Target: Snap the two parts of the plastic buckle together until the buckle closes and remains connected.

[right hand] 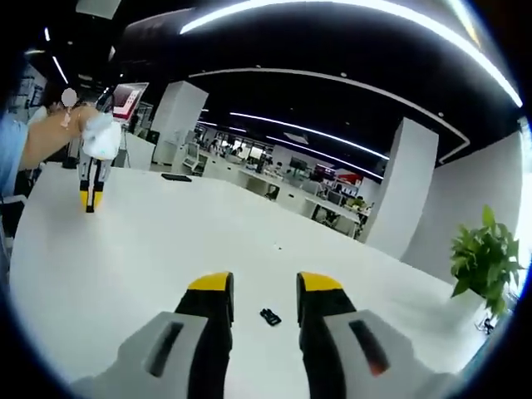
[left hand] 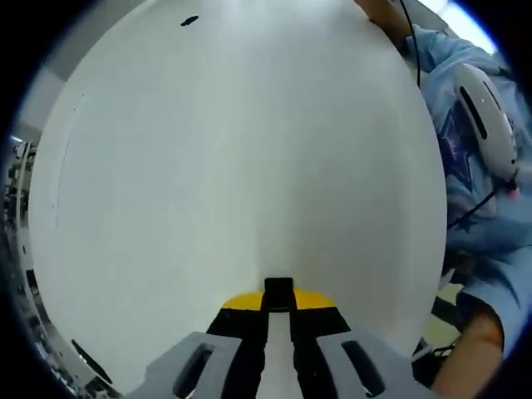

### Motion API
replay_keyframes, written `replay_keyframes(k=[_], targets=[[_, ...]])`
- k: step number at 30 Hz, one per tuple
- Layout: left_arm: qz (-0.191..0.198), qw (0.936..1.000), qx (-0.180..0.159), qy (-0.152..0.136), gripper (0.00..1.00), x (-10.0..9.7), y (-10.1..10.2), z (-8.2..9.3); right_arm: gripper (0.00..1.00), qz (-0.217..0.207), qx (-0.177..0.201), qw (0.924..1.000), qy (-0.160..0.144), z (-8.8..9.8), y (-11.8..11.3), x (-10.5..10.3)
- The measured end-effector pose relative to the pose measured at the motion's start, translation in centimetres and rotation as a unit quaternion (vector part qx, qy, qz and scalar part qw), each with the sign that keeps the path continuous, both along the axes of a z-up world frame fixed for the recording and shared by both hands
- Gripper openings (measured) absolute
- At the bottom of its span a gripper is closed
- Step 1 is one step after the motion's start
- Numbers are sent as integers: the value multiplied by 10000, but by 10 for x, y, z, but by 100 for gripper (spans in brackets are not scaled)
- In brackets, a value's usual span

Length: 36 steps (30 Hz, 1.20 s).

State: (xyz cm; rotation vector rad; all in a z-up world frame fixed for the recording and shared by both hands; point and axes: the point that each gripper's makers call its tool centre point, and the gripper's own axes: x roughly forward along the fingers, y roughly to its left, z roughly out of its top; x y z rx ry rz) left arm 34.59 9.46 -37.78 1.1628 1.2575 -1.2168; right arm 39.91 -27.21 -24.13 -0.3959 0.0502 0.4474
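The right tongs (right hand: 264,287), grey-bodied with black jaws and yellow tips, are hovering over the broad white table (right hand: 150,249) with their jaws standing well apart and nothing between them. In the right gripper view a small black plastic buckle piece (right hand: 270,317) is lying flat on the table, showing in the gap between the two jaws and touching neither. Whether it is one part or both parts together is too small to tell.

Far off to the left of that view the left tongs (right hand: 90,199) are hanging tips-down just above the table, with a person's hand (right hand: 100,137) gripping the white body above them. In the left gripper view the left tongs (left hand: 279,303) are pointing at the bare table (left hand: 233,166), their black jaws sitting nearly together with only a thin slit between them, and a yellow tip and a black block are showing at the end; I cannot tell whether anything is pinched there.

A small dark item (left hand: 189,21) is resting at the far edge of the table in the left gripper view, too small to identify. A person in a light blue sleeve (left hand: 478,199) is standing beside the table. A green potted plant (right hand: 486,258) is sitting at the right of the right gripper view.
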Motion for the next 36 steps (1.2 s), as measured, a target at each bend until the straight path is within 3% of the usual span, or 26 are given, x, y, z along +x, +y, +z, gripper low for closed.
replay_keyframes(k=[5,11,24,30,36], targets=[[-6,10000,34,-3,8,0,0,0,29,-48,-194,9998,-101,16,-3,2],[-29,9999,130,-4,8,-1,-1,0,26,54,-455,9989,-18,26,-6,8],[-85,9998,185,-12,8,-1,0,0,26,393,-1275,9887,677,17,-22,38],[-64,9999,143,12,8,-1,0,0,26,682,-1786,9750,1128,2,-24,47],[-40,9999,130,24,8,-1,0,0,26,1096,-2359,9512,1662,-20,-20,52]])
